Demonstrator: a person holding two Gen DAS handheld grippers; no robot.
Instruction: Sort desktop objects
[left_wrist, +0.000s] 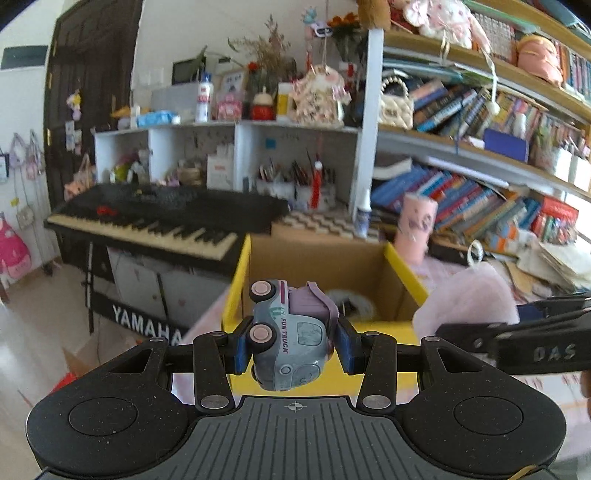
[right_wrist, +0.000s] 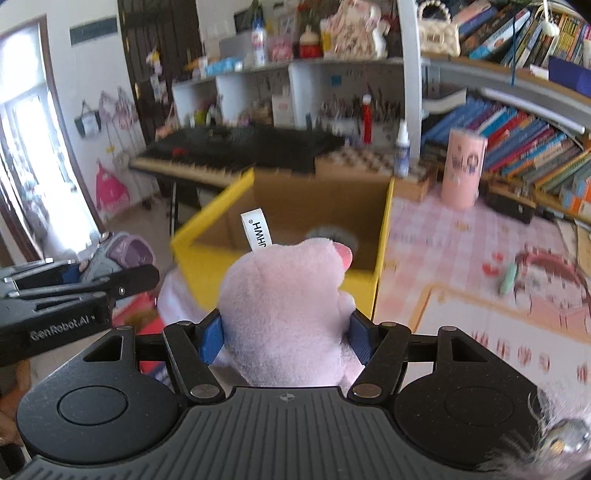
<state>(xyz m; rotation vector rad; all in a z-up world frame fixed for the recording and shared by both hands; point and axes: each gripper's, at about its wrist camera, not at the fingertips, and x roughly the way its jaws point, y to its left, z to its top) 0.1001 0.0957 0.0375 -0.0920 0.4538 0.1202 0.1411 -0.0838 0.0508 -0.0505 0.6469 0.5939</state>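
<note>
My left gripper (left_wrist: 291, 347) is shut on a grey-blue toy truck (left_wrist: 291, 336) lettered "FUN TRUCK", turned on its side with pink wheels to the left and a purple top to the right. It hangs just before the near rim of a yellow-edged cardboard box (left_wrist: 236, 291). My right gripper (right_wrist: 286, 338) is shut on a pink plush toy (right_wrist: 288, 314) with a white label, held in front of the same box (right_wrist: 382, 236). Something white and furry (left_wrist: 354, 301) lies inside the box. Each gripper shows at the edge of the other's view, the truck (right_wrist: 110, 258) with it.
The box stands on a desk with a pink checked cloth (right_wrist: 461, 236). A pink cylinder (right_wrist: 461, 166) and a small bottle (right_wrist: 402, 149) stand behind it. A black Yamaha keyboard (left_wrist: 155, 218) is left of the desk. Bookshelves (left_wrist: 480, 110) fill the right. Small items (right_wrist: 509, 273) lie on the cloth.
</note>
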